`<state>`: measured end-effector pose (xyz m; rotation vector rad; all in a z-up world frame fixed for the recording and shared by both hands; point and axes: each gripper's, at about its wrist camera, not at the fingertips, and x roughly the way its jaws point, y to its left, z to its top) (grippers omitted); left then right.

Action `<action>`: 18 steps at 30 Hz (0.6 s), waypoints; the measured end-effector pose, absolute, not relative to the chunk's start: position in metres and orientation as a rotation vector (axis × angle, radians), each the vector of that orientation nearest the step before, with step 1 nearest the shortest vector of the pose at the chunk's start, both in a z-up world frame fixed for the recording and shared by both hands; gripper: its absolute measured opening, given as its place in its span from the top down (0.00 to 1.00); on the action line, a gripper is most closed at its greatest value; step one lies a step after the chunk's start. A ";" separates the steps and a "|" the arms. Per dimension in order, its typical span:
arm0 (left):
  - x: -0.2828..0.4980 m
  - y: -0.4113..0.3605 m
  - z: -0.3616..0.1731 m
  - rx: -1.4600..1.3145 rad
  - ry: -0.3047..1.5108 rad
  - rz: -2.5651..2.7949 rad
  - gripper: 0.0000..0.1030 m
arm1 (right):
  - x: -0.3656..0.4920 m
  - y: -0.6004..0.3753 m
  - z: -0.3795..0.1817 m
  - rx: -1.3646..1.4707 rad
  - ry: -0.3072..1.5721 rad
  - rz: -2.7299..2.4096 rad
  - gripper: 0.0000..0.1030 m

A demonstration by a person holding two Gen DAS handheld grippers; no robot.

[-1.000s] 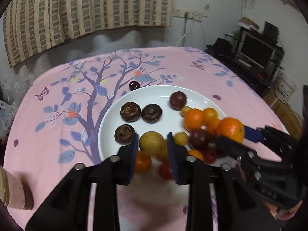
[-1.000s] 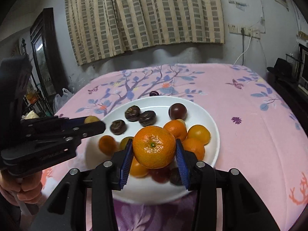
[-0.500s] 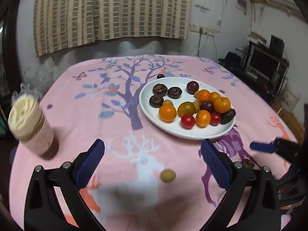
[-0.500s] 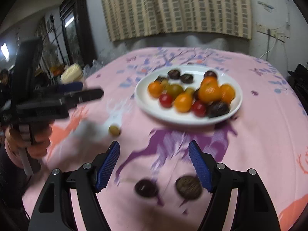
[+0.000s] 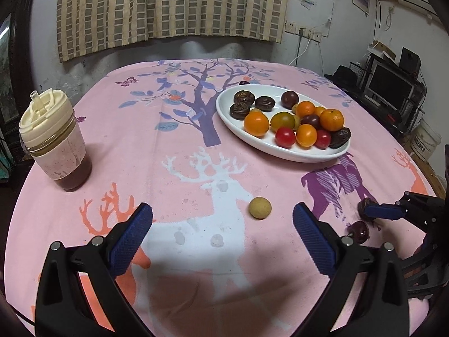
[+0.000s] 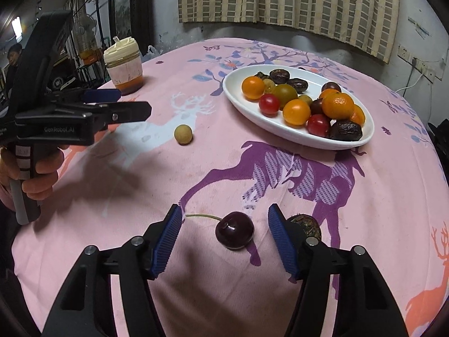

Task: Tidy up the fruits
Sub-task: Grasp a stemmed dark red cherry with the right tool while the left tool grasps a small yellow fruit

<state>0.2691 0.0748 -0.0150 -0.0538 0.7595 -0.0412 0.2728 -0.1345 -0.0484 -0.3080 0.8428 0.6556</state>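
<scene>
A white oval plate point(image 5: 224, 104) point(image 6: 297, 134) holds several fruits: oranges, red tomatoes, dark plums and brown ones. A small tan round fruit point(image 5: 260, 207) point(image 6: 183, 134) lies on the pink cloth just ahead of my open, empty left gripper point(image 5: 223, 226). My right gripper point(image 6: 224, 233) is open, with a dark cherry point(image 6: 234, 230) point(image 5: 359, 231) on the cloth between its fingers, untouched. A brown wrinkled fruit point(image 6: 306, 224) lies just outside the right finger. The left gripper also shows in the right wrist view point(image 6: 123, 104).
A lidded cup with dark drink point(image 5: 53, 140) point(image 6: 125, 66) stands at the table's left edge. One small dark fruit point(image 5: 244, 83) lies behind the plate. A monitor and shelves point(image 5: 390, 87) stand off to the right of the table.
Both grippers released their fruit at the plate, opened and pulled back toward the table's near side. The right gripper has come down around the cherry.
</scene>
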 end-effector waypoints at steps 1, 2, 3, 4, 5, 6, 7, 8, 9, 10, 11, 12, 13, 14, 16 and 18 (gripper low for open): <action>0.269 0.075 -0.014 -0.059 0.757 -0.040 0.05 | 0.273 -0.134 -0.050 -0.312 0.846 0.651 0.38; 0.269 0.076 -0.014 -0.065 0.757 -0.039 0.05 | 0.273 -0.134 -0.051 -0.316 0.850 0.646 0.38; 0.270 0.077 -0.014 -0.070 0.760 -0.037 0.05 | 0.274 -0.133 -0.053 -0.319 0.858 0.643 0.38; 0.270 0.077 -0.014 -0.071 0.762 -0.035 0.05 | 0.275 -0.133 -0.054 -0.320 0.866 0.639 0.38; 0.271 0.077 -0.014 -0.071 0.764 -0.032 0.05 | 0.276 -0.134 -0.055 -0.322 0.870 0.637 0.40; 0.271 0.077 -0.015 -0.071 0.766 -0.029 0.05 | 0.276 -0.134 -0.056 -0.325 0.875 0.635 0.43; 0.271 0.078 -0.015 -0.072 0.766 -0.028 0.05 | 0.276 -0.133 -0.057 -0.327 0.880 0.636 0.50; 0.271 0.078 -0.015 -0.073 0.768 -0.028 0.05 | 0.277 -0.133 -0.058 -0.328 0.887 0.639 0.57; 0.271 0.078 -0.015 -0.074 0.770 -0.027 0.05 | 0.277 -0.133 -0.059 -0.330 0.898 0.643 0.61; 0.271 0.078 -0.015 -0.075 0.773 -0.025 0.05 | 0.278 -0.132 -0.062 -0.334 0.911 0.643 0.69; 0.272 0.079 -0.016 -0.075 0.775 -0.022 0.05 | 0.278 -0.133 -0.064 -0.342 0.918 0.630 0.71; 0.272 0.079 -0.016 -0.076 0.776 -0.020 0.05 | 0.278 -0.134 -0.063 -0.335 0.917 0.633 0.71; 0.272 0.080 -0.016 -0.077 0.777 -0.018 0.05 | 0.278 -0.135 -0.062 -0.326 0.917 0.638 0.71; 0.273 0.080 -0.017 -0.077 0.779 -0.015 0.05 | 0.278 -0.138 -0.059 -0.305 0.912 0.644 0.71; 0.273 0.078 -0.019 -0.072 0.787 -0.020 0.05 | 0.281 -0.152 -0.046 -0.216 0.874 0.651 0.71; 0.274 0.073 -0.022 -0.066 0.801 -0.034 0.05 | 0.285 -0.171 -0.030 -0.124 0.816 0.629 0.71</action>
